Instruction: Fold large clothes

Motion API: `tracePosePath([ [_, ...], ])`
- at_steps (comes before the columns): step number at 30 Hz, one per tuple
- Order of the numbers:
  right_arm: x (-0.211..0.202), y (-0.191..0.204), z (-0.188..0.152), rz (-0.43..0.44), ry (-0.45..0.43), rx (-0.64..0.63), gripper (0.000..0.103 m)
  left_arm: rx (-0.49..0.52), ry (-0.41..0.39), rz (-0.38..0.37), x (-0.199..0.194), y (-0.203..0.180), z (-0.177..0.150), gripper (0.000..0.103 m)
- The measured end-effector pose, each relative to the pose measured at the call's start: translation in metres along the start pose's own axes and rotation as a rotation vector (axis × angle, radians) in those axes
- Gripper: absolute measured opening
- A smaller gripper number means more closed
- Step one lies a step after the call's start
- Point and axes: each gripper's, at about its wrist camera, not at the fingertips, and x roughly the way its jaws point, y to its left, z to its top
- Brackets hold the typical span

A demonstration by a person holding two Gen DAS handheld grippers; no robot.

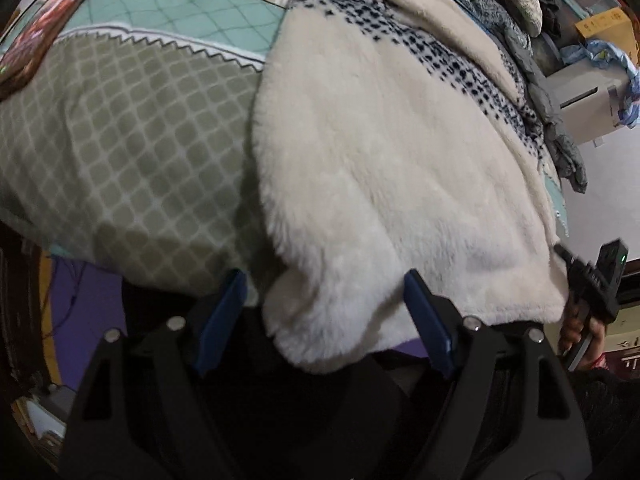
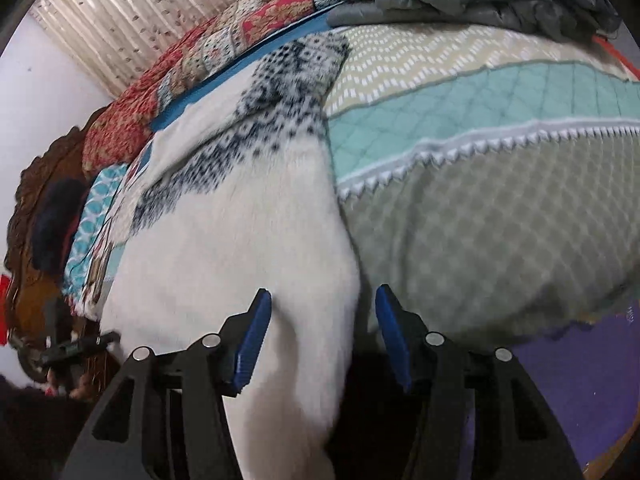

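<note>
Fluffy white garment (image 1: 380, 184) hangs over the bed (image 1: 132, 128) edge, low in both frames. Left gripper (image 1: 324, 312) stands wide around its hem. Right gripper (image 2: 320, 332) stands partly apart around a fold.

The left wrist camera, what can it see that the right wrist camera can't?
Only the left wrist view shows the phone lying on the bedspread and a cardboard box beside the bed. Only the right wrist view shows the striped curtain, the carved wooden headboard and the red patterned quilt. Both show the fluffy white garment with its dark dotted band, lying on the green checked bedspread, its edge between open blue fingers.
</note>
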Motion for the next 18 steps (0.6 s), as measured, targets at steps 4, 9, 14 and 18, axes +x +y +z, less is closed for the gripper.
tracePosePath([
  [4,-0.005,0.008,-0.024,0.067,0.063,-0.011,0.067,0.052,0.007,-0.053,-0.007,-0.011,-0.007,0.009],
  [9,-0.015,0.034,-0.049,0.101,0.149,-0.148,0.095,0.142,-0.050,-0.087,-0.042,-0.026,-0.015,0.008],
  [14,-0.035,0.042,-0.049,0.213,0.119,-0.178,0.100,0.079,-0.118,-0.133,-0.077,-0.013,-0.008,0.008],
  [18,-0.041,0.046,-0.037,0.319,0.065,-0.144,0.100,-0.023,-0.161,-0.197,-0.092,0.002,0.007,0.008],
])
